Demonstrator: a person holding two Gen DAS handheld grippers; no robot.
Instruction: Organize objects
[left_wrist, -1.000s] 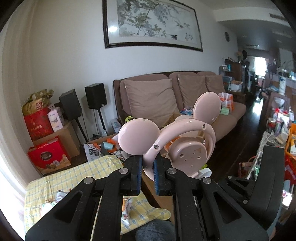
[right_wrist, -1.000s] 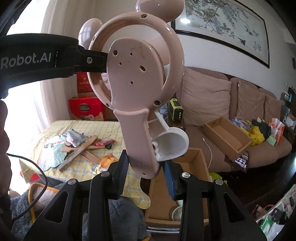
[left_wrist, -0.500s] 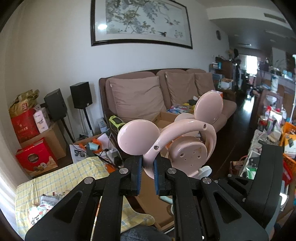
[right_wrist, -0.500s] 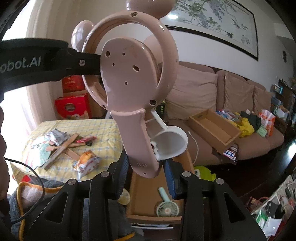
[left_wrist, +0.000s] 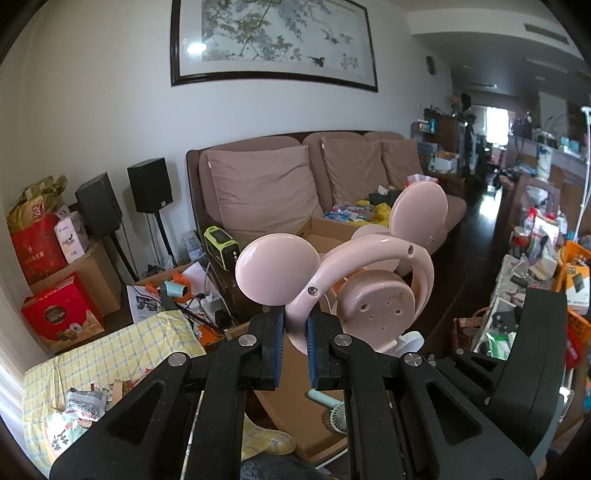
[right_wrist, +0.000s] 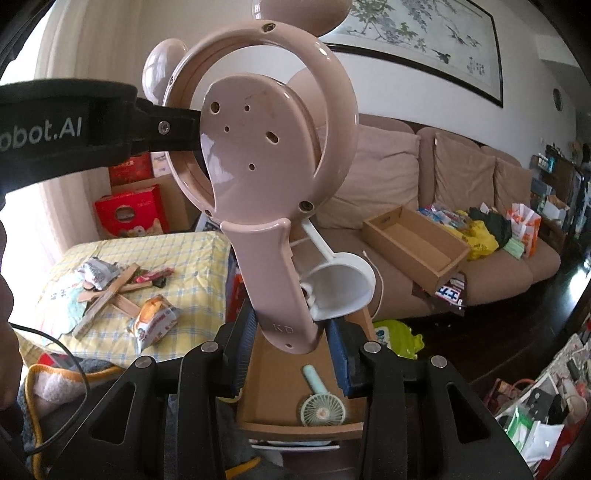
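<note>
Both tools (left_wrist: 294, 345) (right_wrist: 291, 352) still clamp the pink fan (right_wrist: 266, 155); open box (right_wrist: 291, 406) seemingly nearer.

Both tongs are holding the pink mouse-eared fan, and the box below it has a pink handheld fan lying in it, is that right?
Not quite. The handheld fan in the cardboard box is mint green, as the right wrist view shows. The rest holds: the left tongs and right tongs both grip the pink mouse-eared fan.

Cardboard tray (right_wrist: 295, 391) and mint fan (right_wrist: 324, 406) now nearer.
</note>
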